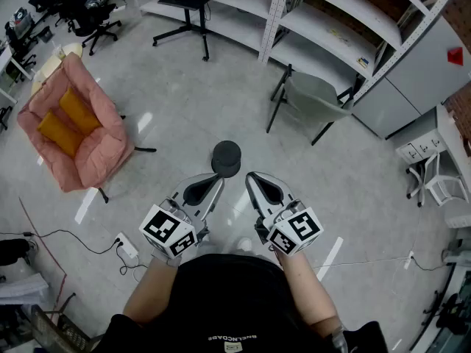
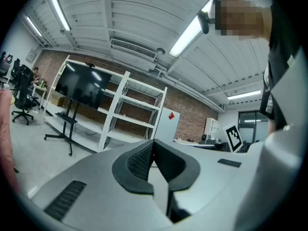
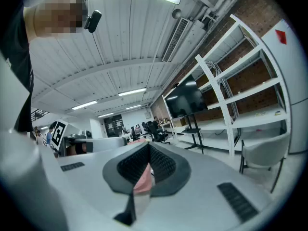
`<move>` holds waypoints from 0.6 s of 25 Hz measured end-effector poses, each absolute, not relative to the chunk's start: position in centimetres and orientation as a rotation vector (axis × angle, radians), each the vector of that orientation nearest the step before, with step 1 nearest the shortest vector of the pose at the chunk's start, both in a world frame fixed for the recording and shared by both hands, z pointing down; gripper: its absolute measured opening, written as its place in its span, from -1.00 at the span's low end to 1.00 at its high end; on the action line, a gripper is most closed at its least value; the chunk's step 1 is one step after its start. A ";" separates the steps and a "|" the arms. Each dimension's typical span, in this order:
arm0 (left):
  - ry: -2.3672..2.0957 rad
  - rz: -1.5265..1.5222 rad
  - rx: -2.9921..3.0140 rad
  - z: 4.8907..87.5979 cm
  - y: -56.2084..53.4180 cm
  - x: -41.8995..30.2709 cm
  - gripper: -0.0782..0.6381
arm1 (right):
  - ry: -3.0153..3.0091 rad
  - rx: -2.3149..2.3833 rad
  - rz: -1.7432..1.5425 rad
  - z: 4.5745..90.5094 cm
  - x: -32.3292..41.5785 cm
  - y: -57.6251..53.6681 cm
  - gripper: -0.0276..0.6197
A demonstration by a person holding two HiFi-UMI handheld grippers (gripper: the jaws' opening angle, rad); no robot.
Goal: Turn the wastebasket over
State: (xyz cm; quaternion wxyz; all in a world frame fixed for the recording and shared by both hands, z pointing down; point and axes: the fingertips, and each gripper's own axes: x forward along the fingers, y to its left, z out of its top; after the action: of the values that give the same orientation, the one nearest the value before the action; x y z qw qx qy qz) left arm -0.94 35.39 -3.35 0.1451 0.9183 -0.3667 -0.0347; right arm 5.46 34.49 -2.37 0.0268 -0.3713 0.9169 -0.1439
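Observation:
A dark grey round wastebasket (image 1: pixel 226 158) stands on the pale floor just ahead of both grippers, seen from straight above as a closed dark disc; which end is up I cannot tell. My left gripper (image 1: pixel 212 186) is held level a little below and left of it, its jaws shut with nothing between them. To the basket's lower right my right gripper (image 1: pixel 257 183) is also level and shut on nothing. Neither touches the basket. The left gripper view shows the left gripper (image 2: pixel 153 154) with dark pads together, and the right gripper view shows the right gripper (image 3: pixel 147 160) the same. The basket is in neither gripper view.
A pink armchair (image 1: pixel 73 123) with orange cushions stands at the left. A grey chair (image 1: pixel 316 98) and white shelving (image 1: pixel 331 28) are behind the basket on the right. A screen stand (image 1: pixel 193 13) is at the back. A power strip (image 1: pixel 126 248) and cables lie at lower left.

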 end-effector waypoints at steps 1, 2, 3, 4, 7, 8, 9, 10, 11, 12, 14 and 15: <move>-1.054 -0.097 2.643 -3.2 35.3 -1.0 -0.74 | 2.837 -1.148 -0.443 -2.3 5.3 34.4 -0.89; -1.052 -0.097 2.640 -3.1 35.2 -1.2 -0.74 | 2.840 -1.149 -0.442 -2.2 5.1 34.2 -0.89; -1.050 -0.101 2.637 -3.0 35.1 -1.4 -0.74 | 2.843 -1.150 -0.442 -2.1 4.9 34.1 -0.89; -1.047 -0.107 2.634 -2.9 35.0 -1.7 -0.74 | 2.845 -1.150 -0.441 -2.1 4.5 34.0 -0.89; -1.050 -0.119 2.635 -3.0 34.7 -3.0 -0.74 | 2.850 -1.152 -0.439 -1.9 3.4 33.5 -0.89; -1.048 -0.115 2.640 -3.0 34.5 -3.4 -0.74 | 2.853 -1.153 -0.437 -1.9 3.0 33.3 -0.89; -1.043 -0.112 2.646 -3.0 34.4 -3.8 -0.74 | 2.856 -1.153 -0.435 -1.9 2.5 33.2 -0.89; -1.038 -0.109 2.650 -3.0 34.3 -4.1 -0.74 | 2.859 -1.154 -0.433 -1.9 2.1 33.0 -0.89; -1.033 -0.108 2.651 -3.0 34.2 -4.5 -0.74 | 2.862 -1.155 -0.431 -1.9 1.7 32.9 -0.89; -1.028 -0.106 2.652 -3.0 34.1 -5.0 -0.75 | 2.864 -1.155 -0.429 -1.9 1.2 32.9 -0.89; -1.017 -0.109 2.652 -2.9 34.0 -6.1 -0.75 | 2.857 -1.156 -0.427 -2.1 0.3 32.8 -0.89; -1.011 -0.115 2.651 -2.9 33.9 -6.7 -0.75 | 2.849 -1.158 -0.427 -2.1 -0.1 32.7 -0.89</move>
State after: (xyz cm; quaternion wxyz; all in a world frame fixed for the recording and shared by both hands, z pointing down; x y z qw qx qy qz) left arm -6.68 33.91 -2.87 0.1503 0.9230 -0.3519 -0.0401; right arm -0.14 32.66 -2.12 0.0183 -0.3729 0.9175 -0.1373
